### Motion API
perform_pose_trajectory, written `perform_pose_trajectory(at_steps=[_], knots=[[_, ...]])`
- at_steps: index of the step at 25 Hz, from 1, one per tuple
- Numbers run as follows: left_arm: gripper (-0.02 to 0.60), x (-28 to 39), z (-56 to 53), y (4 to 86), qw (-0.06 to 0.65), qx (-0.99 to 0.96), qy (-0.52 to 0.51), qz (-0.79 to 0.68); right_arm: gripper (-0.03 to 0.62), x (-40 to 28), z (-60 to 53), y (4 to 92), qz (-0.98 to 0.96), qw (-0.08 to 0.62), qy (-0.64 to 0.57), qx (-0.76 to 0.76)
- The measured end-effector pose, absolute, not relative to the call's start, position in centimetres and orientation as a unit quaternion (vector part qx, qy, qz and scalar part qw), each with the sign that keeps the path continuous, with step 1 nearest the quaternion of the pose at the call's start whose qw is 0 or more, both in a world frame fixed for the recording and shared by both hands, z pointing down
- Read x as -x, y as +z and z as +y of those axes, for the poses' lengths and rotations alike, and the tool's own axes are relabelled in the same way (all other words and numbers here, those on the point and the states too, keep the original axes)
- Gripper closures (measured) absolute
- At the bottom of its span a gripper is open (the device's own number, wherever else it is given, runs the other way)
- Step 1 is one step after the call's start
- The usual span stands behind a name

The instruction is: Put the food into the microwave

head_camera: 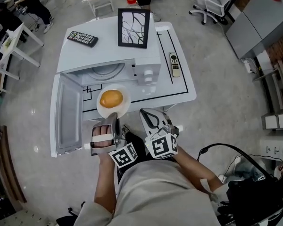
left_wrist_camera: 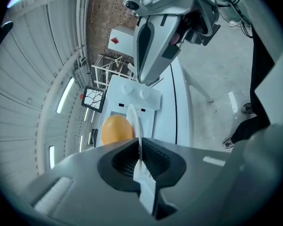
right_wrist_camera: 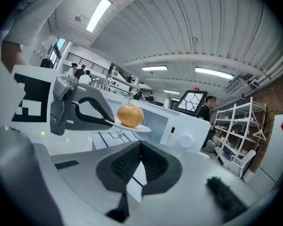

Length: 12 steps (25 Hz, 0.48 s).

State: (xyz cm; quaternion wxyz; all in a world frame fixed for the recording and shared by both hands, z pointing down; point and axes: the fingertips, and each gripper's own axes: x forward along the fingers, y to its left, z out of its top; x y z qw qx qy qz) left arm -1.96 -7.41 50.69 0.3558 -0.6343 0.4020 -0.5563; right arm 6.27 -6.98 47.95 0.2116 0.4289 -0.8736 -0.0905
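Note:
An orange round bun (head_camera: 111,98) lies on a white plate (head_camera: 124,108) held just in front of the open microwave (head_camera: 146,60). My left gripper (head_camera: 114,117) is shut on the plate's near rim. In the left gripper view the plate (left_wrist_camera: 134,119) runs edge-on between the pads, with the bun (left_wrist_camera: 116,130) to its left. The microwave door (head_camera: 66,117) hangs open to the left, showing the turntable (head_camera: 106,72). My right gripper (head_camera: 146,115) is shut and empty, just right of the plate. The right gripper view shows its shut jaws, plus the left gripper (right_wrist_camera: 80,109) carrying plate (right_wrist_camera: 142,128) and bun (right_wrist_camera: 130,115).
On top of the microwave lie a black remote (head_camera: 82,38) and a framed picture (head_camera: 133,28). A pale remote (head_camera: 174,64) rests on the white table (head_camera: 184,88) to the right. Office chairs (head_camera: 212,4) and people at desks stand beyond.

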Motion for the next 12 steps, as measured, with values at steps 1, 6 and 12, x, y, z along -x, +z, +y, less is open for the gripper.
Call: perform_pose_trajectory(at_steps=[1,6,12], knots=[[0.56,2.3,-7.8,50.8,0.356,0.635,-0.557,0.4,0.583,-5.7,-7.2,48.1,-0.874,0.216,-0.094,-0.425],[0.56,3.6,-10.2,50.9,0.361,0.633,-0.556,0.401,0.583,-3.1,-9.2,48.4,-0.871,0.252,-0.134,-0.399],[0.56,5.2,-12.8,51.6,0.383,0.624,-0.561,0.387,0.485,-0.1,-12.0,49.8,-0.759,0.399,-0.367,-0.361]])
